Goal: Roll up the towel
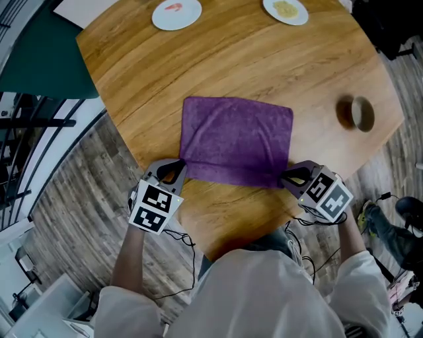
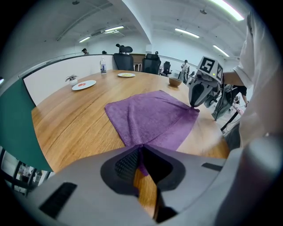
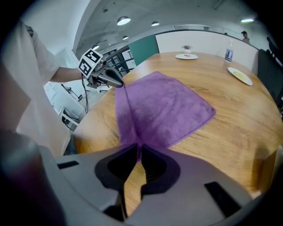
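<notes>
A purple towel (image 1: pixel 236 140) lies spread on the round wooden table (image 1: pixel 231 59), its near edge lifted a little. My left gripper (image 1: pixel 179 169) is shut on the towel's near left corner (image 2: pixel 140 150), with purple cloth pinched between its pads. On the other side, my right gripper (image 1: pixel 285 177) is shut on the near right corner (image 3: pixel 138 148). Each gripper shows in the other's view: the right gripper (image 2: pixel 194 105) at the towel's far corner, the left gripper (image 3: pixel 118 82) likewise.
Two white plates (image 1: pixel 176 13) (image 1: pixel 285 10) sit at the table's far side, and a small brown bowl (image 1: pixel 361 113) stands to the right. The table's near edge (image 1: pixel 218 247) is close to the person's body. Office chairs (image 2: pixel 124 59) stand beyond the table.
</notes>
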{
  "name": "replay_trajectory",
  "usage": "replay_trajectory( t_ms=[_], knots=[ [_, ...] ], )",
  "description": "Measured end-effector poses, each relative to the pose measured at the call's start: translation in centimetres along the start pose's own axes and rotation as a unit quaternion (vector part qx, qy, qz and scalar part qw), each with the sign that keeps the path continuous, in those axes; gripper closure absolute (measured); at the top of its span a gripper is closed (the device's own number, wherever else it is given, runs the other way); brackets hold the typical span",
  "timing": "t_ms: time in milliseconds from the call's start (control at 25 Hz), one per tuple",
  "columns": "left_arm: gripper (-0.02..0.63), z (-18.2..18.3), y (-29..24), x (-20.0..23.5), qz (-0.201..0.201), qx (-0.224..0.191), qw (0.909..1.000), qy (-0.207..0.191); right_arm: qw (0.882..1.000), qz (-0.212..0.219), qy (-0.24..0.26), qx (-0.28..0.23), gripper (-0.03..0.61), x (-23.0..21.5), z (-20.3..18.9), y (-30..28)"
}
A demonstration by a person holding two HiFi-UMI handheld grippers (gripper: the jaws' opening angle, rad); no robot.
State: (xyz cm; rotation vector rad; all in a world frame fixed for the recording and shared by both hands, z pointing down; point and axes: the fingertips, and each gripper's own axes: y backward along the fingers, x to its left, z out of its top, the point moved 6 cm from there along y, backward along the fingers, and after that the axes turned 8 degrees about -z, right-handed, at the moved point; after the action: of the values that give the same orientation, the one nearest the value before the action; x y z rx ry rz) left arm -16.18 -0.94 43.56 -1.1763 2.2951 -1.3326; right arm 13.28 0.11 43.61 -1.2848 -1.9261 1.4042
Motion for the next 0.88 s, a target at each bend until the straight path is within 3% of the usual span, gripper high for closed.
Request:
replay_trajectory(
  t_ms=[280,440,520,640,760,880],
  knots=[
    [0.488,0.0,0.9,0.7,-0.001,-0.021,0.9994,0.026,0.999,-0.042,-0.014,-0.026,0.482,-0.7,0.0,0.7],
    [0.482,0.1,2.2,1.0,0.019,-0.033,0.9991,0.018,0.995,-0.076,-0.021,-0.057,0.457,-1.0,0.1,1.8],
    [0.483,0.6,3.1,0.3,0.011,-0.039,0.9991,-0.009,0.994,-0.080,-0.016,-0.067,0.457,-0.6,0.1,2.5],
    [0.488,0.8,3.7,-1.9,-0.025,-0.026,0.9957,-0.085,0.995,-0.065,0.003,-0.071,0.457,1.2,0.1,2.9],
    [0.494,0.2,3.3,-4.0,-0.062,0.008,0.9855,-0.158,0.997,-0.044,0.026,-0.060,0.459,3.4,0.0,2.6],
    [0.494,-0.3,2.4,-5.1,-0.078,0.037,0.9747,-0.206,0.996,-0.058,0.049,-0.046,0.460,4.7,-0.2,2.0]
  ],
)
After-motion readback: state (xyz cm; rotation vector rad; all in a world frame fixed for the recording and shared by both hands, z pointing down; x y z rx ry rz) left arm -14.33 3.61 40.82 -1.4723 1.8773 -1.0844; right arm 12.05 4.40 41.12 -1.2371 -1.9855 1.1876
